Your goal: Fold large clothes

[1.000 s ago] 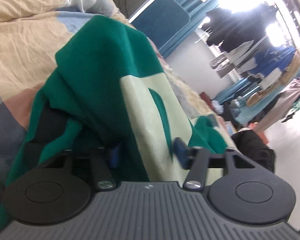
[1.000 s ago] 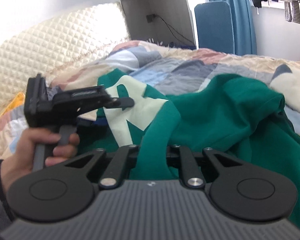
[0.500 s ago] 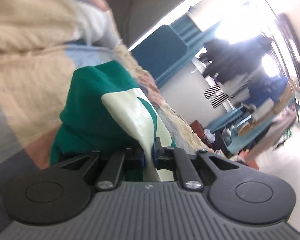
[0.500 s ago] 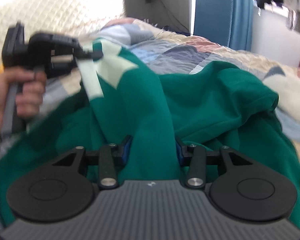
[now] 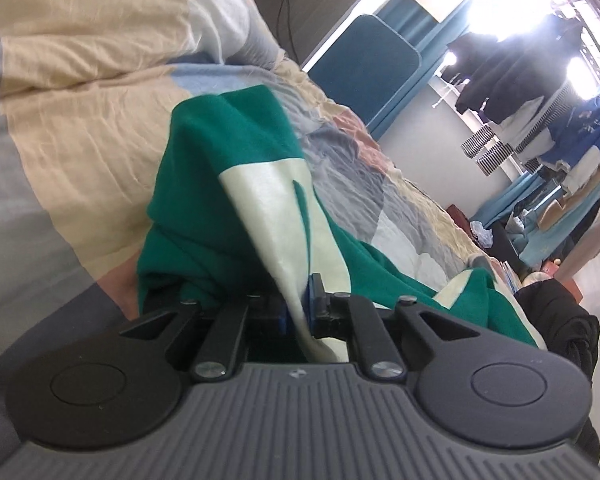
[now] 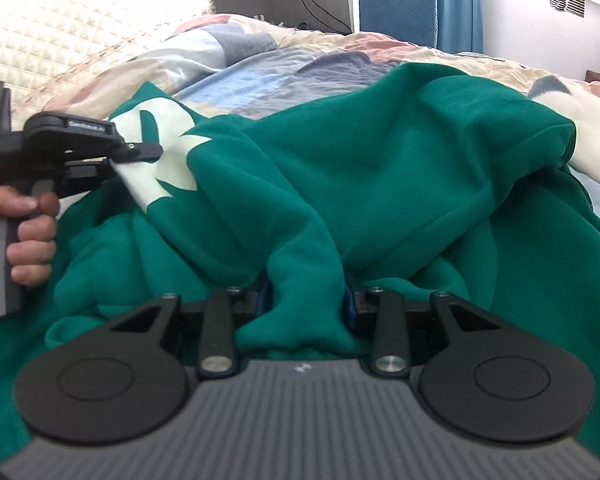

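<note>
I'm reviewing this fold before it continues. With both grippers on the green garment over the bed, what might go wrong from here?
1. The left gripper pinches only a thin strip of the green garment at its pale print, which may slip out.
2. The right gripper holds a thick bunched wad with its fingers apart, so layers could slide unevenly.
3. The garment lies crumpled on the quilt, so creases may get folded in.

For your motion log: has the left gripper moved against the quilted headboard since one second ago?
Yes. In the right wrist view the left gripper has risen against the headboard, lifting the green garment.
</note>
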The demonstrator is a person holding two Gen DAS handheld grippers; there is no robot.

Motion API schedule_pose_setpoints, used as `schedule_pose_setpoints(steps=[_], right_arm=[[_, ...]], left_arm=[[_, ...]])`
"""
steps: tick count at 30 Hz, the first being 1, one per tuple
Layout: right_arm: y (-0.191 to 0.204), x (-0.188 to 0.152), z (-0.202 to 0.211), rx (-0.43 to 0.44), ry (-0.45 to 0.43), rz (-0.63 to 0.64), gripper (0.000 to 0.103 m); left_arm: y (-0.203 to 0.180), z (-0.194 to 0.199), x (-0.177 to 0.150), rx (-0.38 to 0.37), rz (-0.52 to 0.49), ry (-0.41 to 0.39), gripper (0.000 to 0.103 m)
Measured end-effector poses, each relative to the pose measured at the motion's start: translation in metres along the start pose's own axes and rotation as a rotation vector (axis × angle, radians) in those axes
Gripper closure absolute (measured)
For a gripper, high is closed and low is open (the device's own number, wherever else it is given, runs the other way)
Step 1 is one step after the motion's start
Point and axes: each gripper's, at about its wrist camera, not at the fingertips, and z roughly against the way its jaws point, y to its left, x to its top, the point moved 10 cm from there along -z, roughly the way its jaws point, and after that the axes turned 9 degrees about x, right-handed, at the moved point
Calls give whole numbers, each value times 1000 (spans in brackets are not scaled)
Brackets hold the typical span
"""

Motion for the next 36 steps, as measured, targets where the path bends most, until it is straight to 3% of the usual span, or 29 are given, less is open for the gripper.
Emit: schedule_pose_setpoints(steps=[3,5,6,10,17,20,24,30,36], right_arm=[[3,1,9,6,-19,-27,66],[6,2,20,8,-34,-33,65],[9,3,26,7,-42,-32,64],[19,6,50,4,-86,-33,59],[32,2,82,-22,-128,-26,59],[33,-1,86,-36,-130,-26,59],[34,-4,77,-58,-105,22,74],[30,-13,56,-35,-52,20,78],[16,-19,33,0,-21,-35,78]], left_arm=[[-7,19,-1,20,-38,-9,72],[-14,36,-3,18,-56,-27,51],[-18,46,-4,17,-74,-39,49],[-32,85,-11,26,-146,-88,48],[-65,122,-47,-46,-254,-64,48],[-81,118,-65,-58,-312,-46,48],[-91,100,-84,-58,-372,-7,48],[-87,64,-104,-29,-394,75,48],[-85,40,-112,9,-423,98,48]])
